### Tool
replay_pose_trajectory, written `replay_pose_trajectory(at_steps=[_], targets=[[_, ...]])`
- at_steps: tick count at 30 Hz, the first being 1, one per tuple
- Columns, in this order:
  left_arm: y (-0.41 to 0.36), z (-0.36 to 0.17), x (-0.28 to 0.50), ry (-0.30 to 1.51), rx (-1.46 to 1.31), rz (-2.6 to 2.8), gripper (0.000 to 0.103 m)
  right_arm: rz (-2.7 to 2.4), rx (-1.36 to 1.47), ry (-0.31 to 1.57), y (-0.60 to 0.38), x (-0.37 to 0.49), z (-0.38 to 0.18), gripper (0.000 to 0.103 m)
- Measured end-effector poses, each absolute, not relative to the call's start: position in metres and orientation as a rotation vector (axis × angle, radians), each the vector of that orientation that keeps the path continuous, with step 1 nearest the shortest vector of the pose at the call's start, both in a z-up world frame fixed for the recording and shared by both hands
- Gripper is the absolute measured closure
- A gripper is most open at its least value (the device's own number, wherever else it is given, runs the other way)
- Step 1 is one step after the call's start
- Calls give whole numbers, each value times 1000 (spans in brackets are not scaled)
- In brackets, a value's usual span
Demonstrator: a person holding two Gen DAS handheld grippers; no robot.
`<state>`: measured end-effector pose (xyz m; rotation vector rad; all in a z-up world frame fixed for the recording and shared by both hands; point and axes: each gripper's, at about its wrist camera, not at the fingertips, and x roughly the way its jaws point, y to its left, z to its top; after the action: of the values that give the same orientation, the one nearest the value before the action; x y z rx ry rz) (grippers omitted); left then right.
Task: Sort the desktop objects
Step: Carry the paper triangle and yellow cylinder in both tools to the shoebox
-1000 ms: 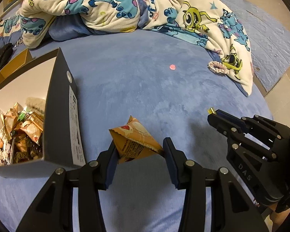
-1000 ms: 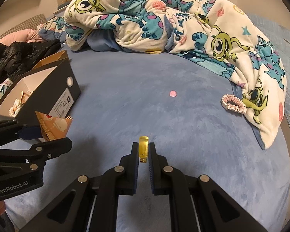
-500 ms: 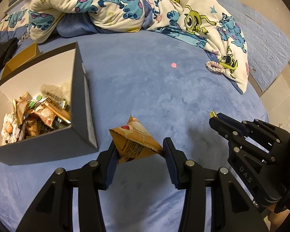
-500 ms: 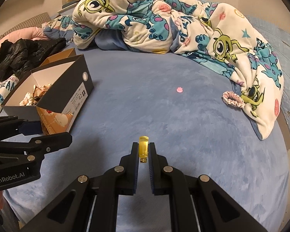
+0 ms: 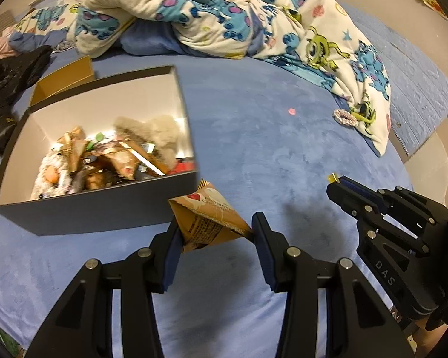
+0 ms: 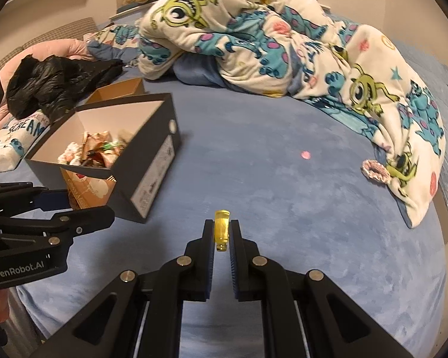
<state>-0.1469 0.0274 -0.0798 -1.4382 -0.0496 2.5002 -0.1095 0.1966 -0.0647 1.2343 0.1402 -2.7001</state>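
left gripper clamps one orange snack packet just beside the box's near corner; right gripper pinches one small yellow vial. one dark shoebox holds jumbled wrappers, count unclear. farther: one pink dot, one scrunchie, cartoon blanket.

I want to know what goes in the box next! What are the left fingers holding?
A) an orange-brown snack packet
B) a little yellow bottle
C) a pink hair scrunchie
A: the orange-brown snack packet sits pinched between the left fingers, close by the box.
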Motion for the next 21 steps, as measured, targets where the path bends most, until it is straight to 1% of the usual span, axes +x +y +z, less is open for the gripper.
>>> replay_pose_trajectory(at_steps=[9,21], targets=[[-32,-67,-140,-108,-1449,2579,57,-2644,1173,188,145,-110,-50,94],[-104,-54,-153,-125,-1450,2677,57,-2582,1069,236,73,-127,-25,94]])
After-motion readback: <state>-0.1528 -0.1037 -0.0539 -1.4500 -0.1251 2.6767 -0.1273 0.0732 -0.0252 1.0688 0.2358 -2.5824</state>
